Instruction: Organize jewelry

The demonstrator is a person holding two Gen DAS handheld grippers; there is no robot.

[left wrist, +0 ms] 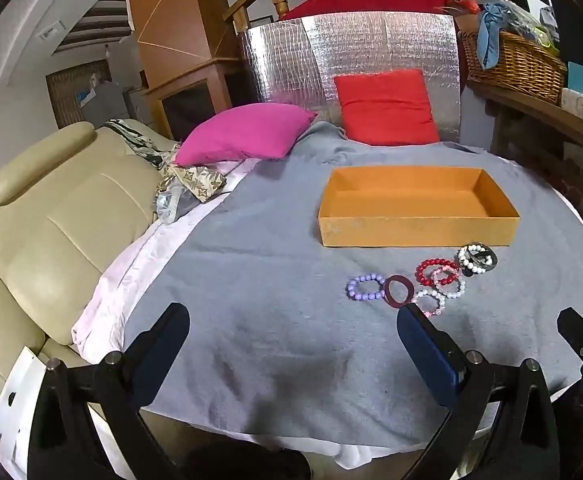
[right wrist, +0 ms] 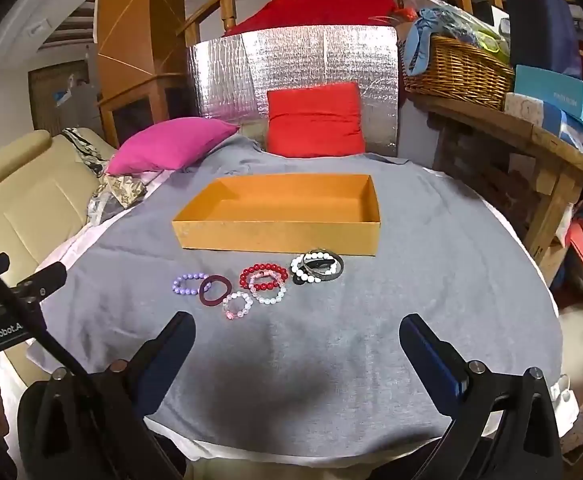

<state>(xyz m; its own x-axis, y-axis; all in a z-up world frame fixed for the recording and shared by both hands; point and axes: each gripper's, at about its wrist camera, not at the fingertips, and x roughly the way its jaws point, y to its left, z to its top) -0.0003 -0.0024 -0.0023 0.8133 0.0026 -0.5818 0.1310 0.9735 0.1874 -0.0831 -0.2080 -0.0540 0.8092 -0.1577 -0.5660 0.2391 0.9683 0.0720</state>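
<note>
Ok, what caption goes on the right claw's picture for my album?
Open right claw over a grey cloth, bead bracelets waiting by an empty orange box.

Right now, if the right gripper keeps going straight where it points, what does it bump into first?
Probably the gray blanket itself, just short of the bracelets. The open right gripper points downward at bare cloth; depth is hard to judge.

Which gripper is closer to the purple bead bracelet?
Left, though only slightly. The left gripper sits open just below the purple bracelet, its right finger close beside the bracelets. The right gripper is also open, with the bracelet further up and left.
</note>
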